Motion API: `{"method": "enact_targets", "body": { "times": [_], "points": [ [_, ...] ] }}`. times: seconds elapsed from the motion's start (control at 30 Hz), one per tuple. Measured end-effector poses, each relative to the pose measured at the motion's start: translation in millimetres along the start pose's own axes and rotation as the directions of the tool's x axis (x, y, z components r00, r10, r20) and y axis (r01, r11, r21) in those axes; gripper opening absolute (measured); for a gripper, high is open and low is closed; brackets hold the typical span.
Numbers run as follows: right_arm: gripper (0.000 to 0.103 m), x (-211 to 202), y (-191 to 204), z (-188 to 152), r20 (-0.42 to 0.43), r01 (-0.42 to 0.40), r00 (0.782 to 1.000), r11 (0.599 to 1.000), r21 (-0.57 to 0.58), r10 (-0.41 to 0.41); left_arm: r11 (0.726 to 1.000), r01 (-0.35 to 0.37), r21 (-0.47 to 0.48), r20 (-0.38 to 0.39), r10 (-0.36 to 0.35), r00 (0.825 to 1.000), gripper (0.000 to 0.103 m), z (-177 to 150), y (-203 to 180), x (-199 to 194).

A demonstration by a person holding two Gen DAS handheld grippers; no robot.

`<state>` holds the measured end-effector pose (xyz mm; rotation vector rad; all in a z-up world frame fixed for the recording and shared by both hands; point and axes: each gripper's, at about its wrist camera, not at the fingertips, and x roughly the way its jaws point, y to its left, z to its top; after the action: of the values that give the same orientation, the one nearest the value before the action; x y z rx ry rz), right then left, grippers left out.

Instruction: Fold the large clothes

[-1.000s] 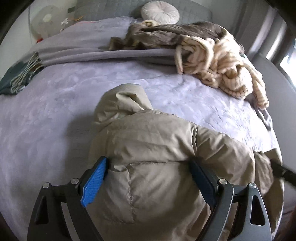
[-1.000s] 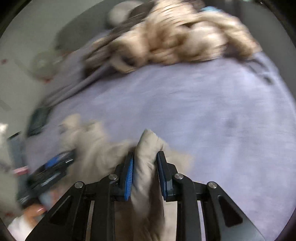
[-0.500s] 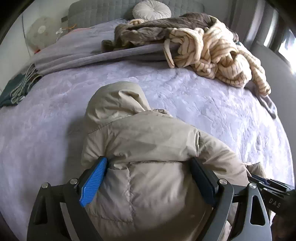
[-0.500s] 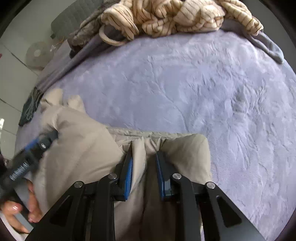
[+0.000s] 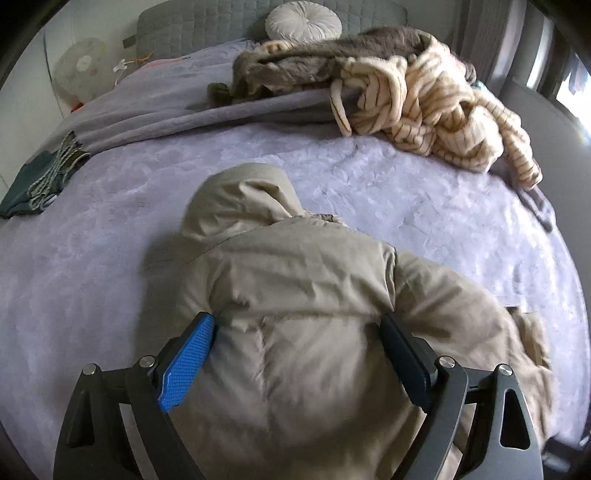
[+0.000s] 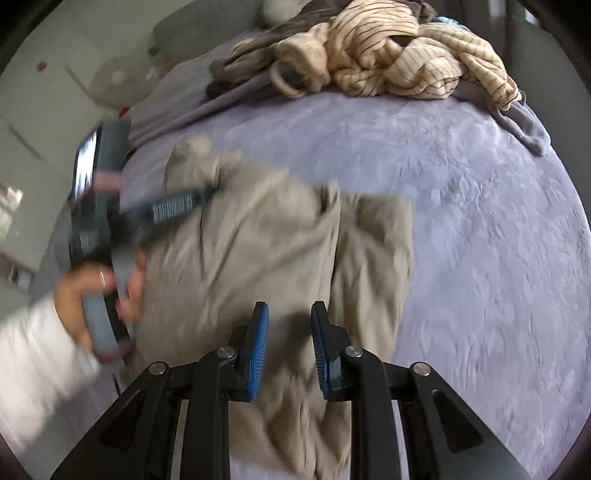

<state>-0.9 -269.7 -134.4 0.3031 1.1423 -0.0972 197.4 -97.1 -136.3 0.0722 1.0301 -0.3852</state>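
A beige hooded padded jacket (image 5: 295,295) lies on the lilac bed cover (image 5: 92,240), hood pointing to the headboard. My left gripper (image 5: 299,332) is open wide, its jaws on either side of the jacket's body and resting on it. In the right wrist view the jacket (image 6: 258,251) lies with one sleeve folded beside the body. My right gripper (image 6: 290,325) is open a little above the jacket's lower part and holds nothing. The left gripper (image 6: 110,221) and the hand holding it show blurred at the left of that view.
A cream striped garment (image 5: 436,103) and a brown fuzzy blanket (image 5: 314,62) are heaped at the far right of the bed. A folded grey blanket (image 5: 166,114), a round white cushion (image 5: 303,22) and a dark green cloth (image 5: 37,177) lie farther back and left.
My right gripper has let go of the jacket sleeve and drawn back and up; its jaws have opened. My left gripper has stayed open over the jacket, shifting slightly.
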Motion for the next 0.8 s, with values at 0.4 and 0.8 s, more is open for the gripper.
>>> {"method": "enact_targets", "body": {
  "times": [0.4, 0.8],
  "points": [
    [0.024, 28, -24, -51, -0.135, 0.037, 0.991, 0.995, 0.090, -0.025, 1.000, 0.005, -0.020, -0.088, -0.006, 0.996, 0.091, -97, 49, -65],
    [0.031, 12, -27, -57, -0.189, 0.040, 0.982, 0.992, 0.117, -0.017, 0.999, -0.024, -0.047, -0.176, 0.015, 0.984, 0.091, -121, 43, -88]
  ]
}}
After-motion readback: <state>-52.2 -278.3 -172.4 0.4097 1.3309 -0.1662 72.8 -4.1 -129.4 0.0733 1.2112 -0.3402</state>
